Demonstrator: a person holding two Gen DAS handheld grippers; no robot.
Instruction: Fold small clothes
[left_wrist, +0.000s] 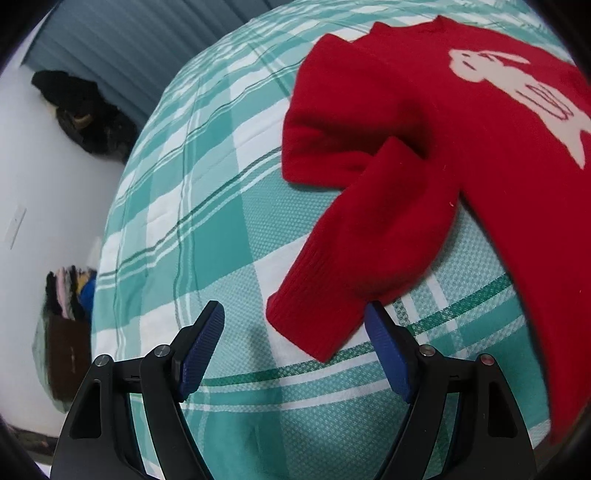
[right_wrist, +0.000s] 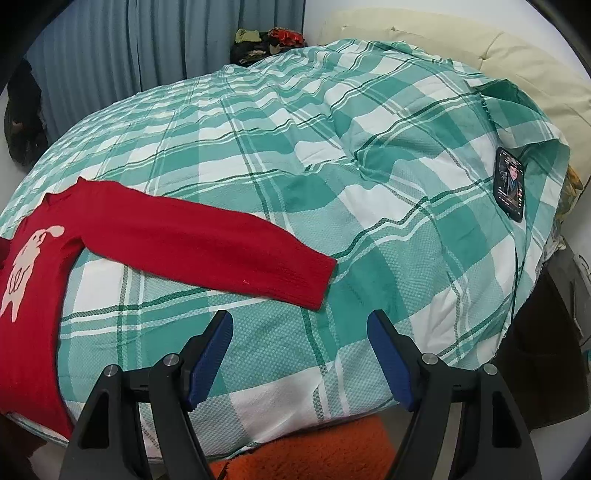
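Bed (right_wrist: 295, 177) with green-and-white checked cover carries one red sweater (left_wrist: 461, 155) near its front edge. Left gripper (left_wrist: 294, 314) jaws spread wide, empty; bent sleeve's cuff (left_wrist: 306, 321) lies between them, unpinched. Right gripper (right_wrist: 300, 325) jaws spread, empty; straight sleeve's cuff (right_wrist: 314, 277) just beyond them. One sweater, two sleeves, pale animal figure on chest. One phone (right_wrist: 510, 184) near bed's right edge.

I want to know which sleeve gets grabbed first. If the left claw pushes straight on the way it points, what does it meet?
Probably the cuff of the red sweater's bent sleeve, lying between the open left claw fingers; depth is unclear.
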